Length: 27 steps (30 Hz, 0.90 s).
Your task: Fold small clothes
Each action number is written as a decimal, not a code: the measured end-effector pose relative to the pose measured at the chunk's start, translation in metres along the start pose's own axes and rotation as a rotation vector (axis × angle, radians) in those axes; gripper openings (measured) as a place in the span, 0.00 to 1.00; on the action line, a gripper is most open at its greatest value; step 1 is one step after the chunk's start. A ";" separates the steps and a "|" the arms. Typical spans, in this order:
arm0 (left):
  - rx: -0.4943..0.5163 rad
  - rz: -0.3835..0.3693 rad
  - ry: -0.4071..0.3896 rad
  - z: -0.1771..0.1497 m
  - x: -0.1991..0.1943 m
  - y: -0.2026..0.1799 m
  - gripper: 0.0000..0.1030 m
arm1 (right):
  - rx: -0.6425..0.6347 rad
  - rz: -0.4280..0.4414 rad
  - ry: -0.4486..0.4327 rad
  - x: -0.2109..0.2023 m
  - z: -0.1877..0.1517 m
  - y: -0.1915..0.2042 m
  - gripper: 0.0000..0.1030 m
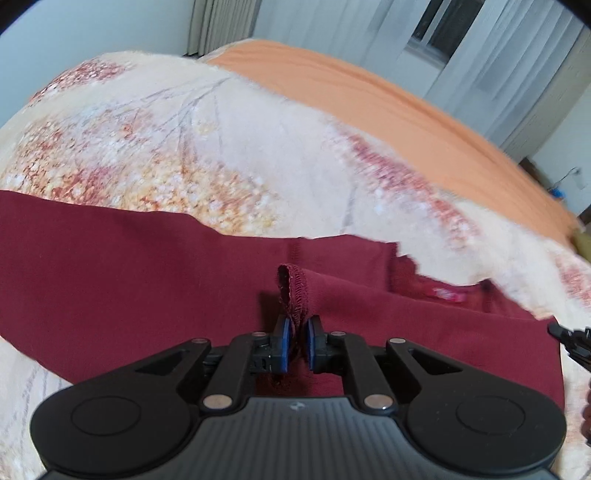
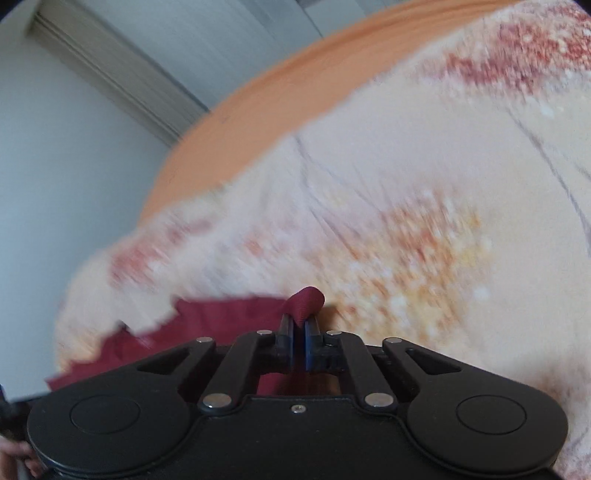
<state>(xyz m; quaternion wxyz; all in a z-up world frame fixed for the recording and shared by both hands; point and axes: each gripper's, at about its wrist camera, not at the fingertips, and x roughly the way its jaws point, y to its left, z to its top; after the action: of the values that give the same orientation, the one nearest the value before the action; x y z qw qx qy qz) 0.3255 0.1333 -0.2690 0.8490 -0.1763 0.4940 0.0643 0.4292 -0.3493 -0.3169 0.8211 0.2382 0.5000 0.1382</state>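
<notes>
A home bedroom: a bed with an orange sheet fills the middle of the frame under a floral blanket, with pale curtains over a window at the upper right and plain walls at the upper left.

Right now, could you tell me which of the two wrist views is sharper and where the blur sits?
Left wrist view: the maroon garment and left gripper are sharp, blur only toward the right. Right wrist view: the floral blanket is smeared throughout.
</notes>
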 end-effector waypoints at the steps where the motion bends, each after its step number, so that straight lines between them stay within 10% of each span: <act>1: -0.014 0.018 0.022 0.001 0.008 0.002 0.10 | 0.031 -0.005 0.006 0.000 -0.003 -0.004 0.25; 9: -0.041 -0.072 0.026 -0.007 -0.002 0.020 0.40 | 0.058 0.137 -0.003 -0.054 -0.057 -0.014 0.43; 17: 0.017 -0.111 0.075 -0.024 0.005 0.018 0.42 | 0.075 0.174 0.038 -0.046 -0.088 -0.011 0.42; 21: 0.021 -0.076 0.087 -0.026 0.010 0.018 0.19 | 0.043 0.156 0.078 -0.038 -0.090 -0.005 0.11; 27: -0.082 -0.077 0.054 -0.015 -0.013 0.034 0.03 | 0.175 0.241 0.075 -0.057 -0.081 -0.010 0.06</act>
<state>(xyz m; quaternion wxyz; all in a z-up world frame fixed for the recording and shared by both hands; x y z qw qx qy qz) 0.2964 0.1604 -0.2726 0.8292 -0.2315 0.5065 0.0472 0.3308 -0.3637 -0.3101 0.7554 0.3619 0.5082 0.2002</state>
